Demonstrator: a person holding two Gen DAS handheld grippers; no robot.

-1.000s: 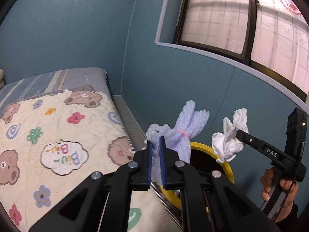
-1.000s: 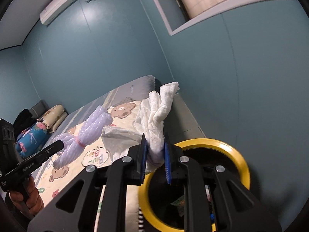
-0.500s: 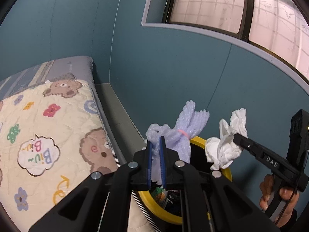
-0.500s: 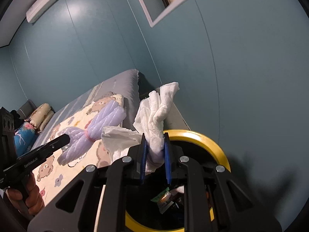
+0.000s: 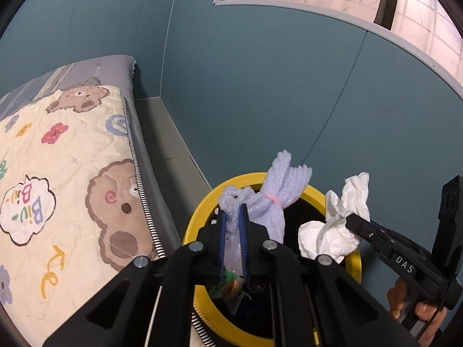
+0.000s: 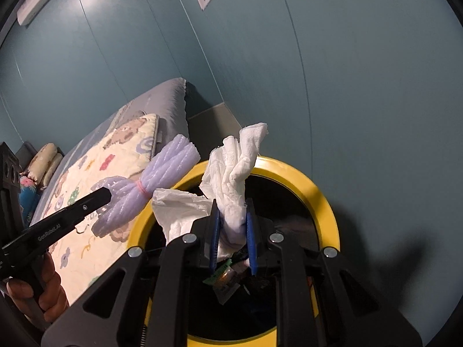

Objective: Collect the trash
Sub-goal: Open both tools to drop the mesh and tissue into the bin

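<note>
Both loads looked light and soft, best pinched at the bunched base. The left gripper (image 5: 233,231) was clamped on a lilac foam-net bundle (image 5: 272,199) tied by a pink band; the right gripper (image 6: 231,225) squeezed a crumpled white tissue (image 6: 237,173). Both hung over the yellow-rimmed bin (image 6: 321,199), foam at nine o'clock of the tissue.

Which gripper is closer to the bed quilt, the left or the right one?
Left. The left gripper, holding purple foam, sits over the bin's edge beside the quilt. The right gripper, holding tissue, is farther from it, over the opening.
</note>
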